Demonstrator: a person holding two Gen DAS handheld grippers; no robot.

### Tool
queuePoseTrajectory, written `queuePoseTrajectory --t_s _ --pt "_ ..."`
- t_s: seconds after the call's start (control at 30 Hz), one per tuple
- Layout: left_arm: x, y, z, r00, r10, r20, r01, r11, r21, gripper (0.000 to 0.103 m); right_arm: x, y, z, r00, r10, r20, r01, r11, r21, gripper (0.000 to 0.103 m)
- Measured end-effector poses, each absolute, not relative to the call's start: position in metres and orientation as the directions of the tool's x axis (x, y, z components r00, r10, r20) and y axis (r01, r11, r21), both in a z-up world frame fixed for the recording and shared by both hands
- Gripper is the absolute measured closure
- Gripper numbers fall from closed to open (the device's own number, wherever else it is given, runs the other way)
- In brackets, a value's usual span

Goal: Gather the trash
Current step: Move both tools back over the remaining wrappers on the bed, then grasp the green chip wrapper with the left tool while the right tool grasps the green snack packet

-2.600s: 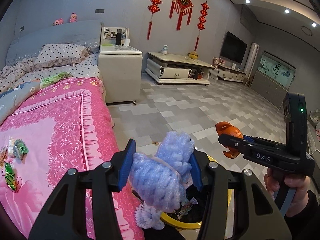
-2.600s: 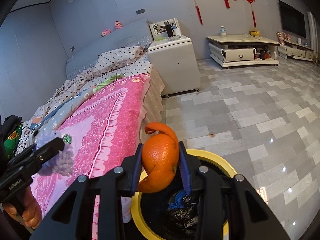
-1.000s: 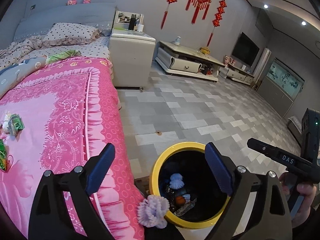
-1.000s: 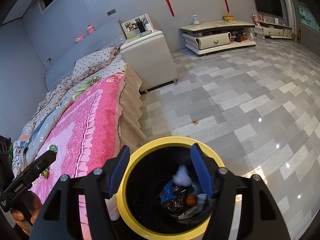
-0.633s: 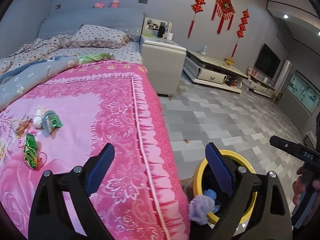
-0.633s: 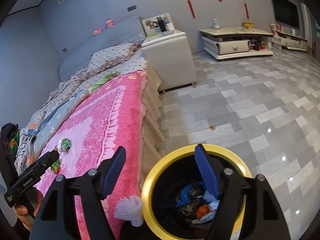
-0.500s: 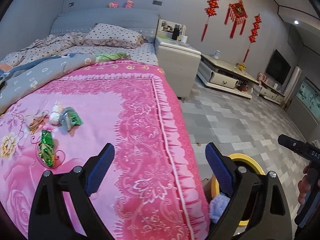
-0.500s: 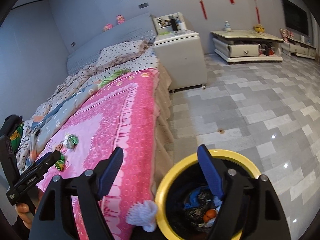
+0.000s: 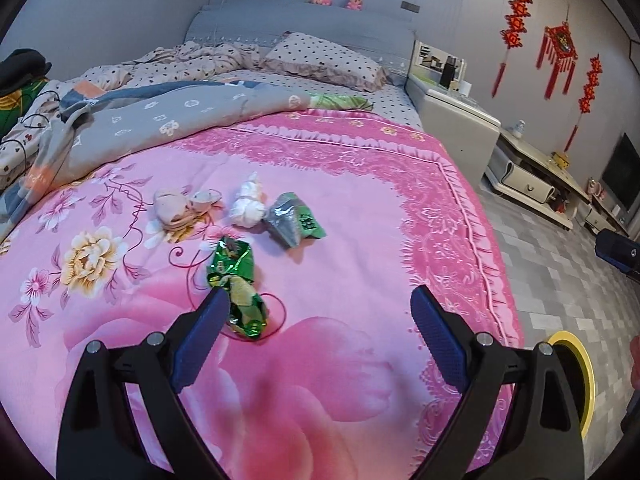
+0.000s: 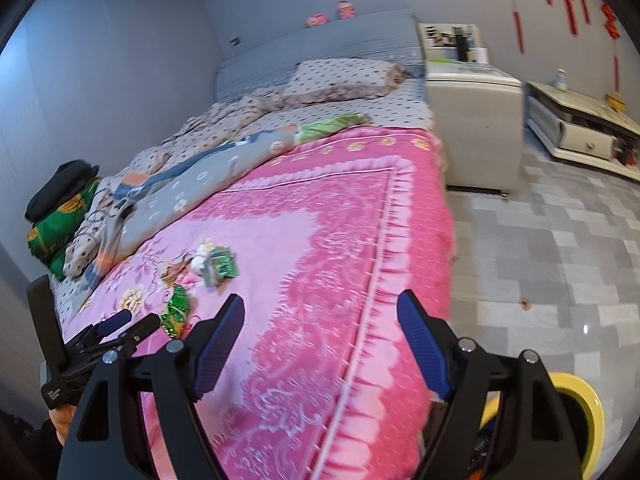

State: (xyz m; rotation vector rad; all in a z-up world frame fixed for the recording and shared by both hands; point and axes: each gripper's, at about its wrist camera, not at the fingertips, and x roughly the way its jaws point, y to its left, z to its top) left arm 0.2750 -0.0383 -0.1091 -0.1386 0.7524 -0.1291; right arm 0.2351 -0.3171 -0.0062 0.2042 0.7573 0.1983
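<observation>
Over the pink floral blanket (image 9: 360,208) of the bed, your left tool (image 9: 320,312) hangs with its blue pads spread wide and nothing between them. Its left pad sits just in front of a crumpled green snack wrapper (image 9: 236,284), apparently not touching it. Further toward the head of the bed lies the rest of the trash in a loose cluster: a grey-and-green foil packet (image 9: 294,220), a white crumpled tissue ball (image 9: 248,206) touching the packet's left side, and a beige crumpled scrap (image 9: 176,208) left of that, a little apart. All four pieces lie well in from the blanket's frilled right edge.

Your right tool (image 10: 320,336) is over the same blanket, nearer that frilled edge, jaws wide and empty; they have just been opening. From its camera the green wrapper (image 10: 176,310) and the foil packet (image 10: 220,266) sit ahead and to the left, with your left tool (image 10: 128,326) seen side-on beside the wrapper.

The yellow-rimmed trash bin (image 9: 580,376) stands on the grey tiled floor (image 10: 560,248) off the bed's near right corner; its rim (image 10: 584,400) shows behind the right tool's body. A grey patterned quilt (image 9: 160,120) is bunched along the far left side of the bed.
</observation>
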Motion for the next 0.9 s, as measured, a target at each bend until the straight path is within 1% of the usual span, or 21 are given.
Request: queuePoseTrajectory --t_s 0.03,0.23,0.47,0.6,0.67,0.83,0.9 --pt "0.278 -0.033 -0.112 0.722 -0.155 -0.674 0.056 0.984 -0.167 0.015 0.245 -0.309 -0.008 0.700 0.267 -0.662 -0.128 0.960 0.251 0.025" --pt "0.300 -0.009 -0.139 0.698 -0.106 -0.708 -0.019 0.986 -0.166 0.015 0.300 -0.255 -0.031 0.595 0.366 -0.716 -0.268 0.930 0.252 0.025" --pt "0.324 0.009 -0.164 0.669 -0.077 -0.739 -0.081 0.981 -0.177 0.015 0.358 -0.209 -0.064 0.476 0.423 -0.771 -0.357 0.894 0.270 0.025" --pt "0.335 0.016 -0.174 0.659 -0.083 -0.747 -0.101 0.975 -0.198 0.015 0.387 -0.182 -0.080 0.410 0.459 -0.788 -0.399 0.868 0.297 0.024" --pt "0.340 0.019 -0.178 0.655 -0.088 -0.751 -0.109 0.972 -0.208 0.015 0.400 -0.169 -0.087 0.380 0.467 -0.798 -0.415 0.858 0.304 0.023" --pt "0.352 0.024 -0.187 0.641 -0.102 -0.761 -0.127 0.963 -0.236 0.016 0.423 -0.138 -0.102 0.338 0.442 -0.831 -0.450 0.851 0.270 0.023" --pt "0.356 0.026 -0.192 0.630 -0.113 -0.768 -0.132 0.959 -0.250 0.017 0.430 -0.128 -0.109 0.325 0.430 -0.842 -0.454 0.852 0.260 0.023"
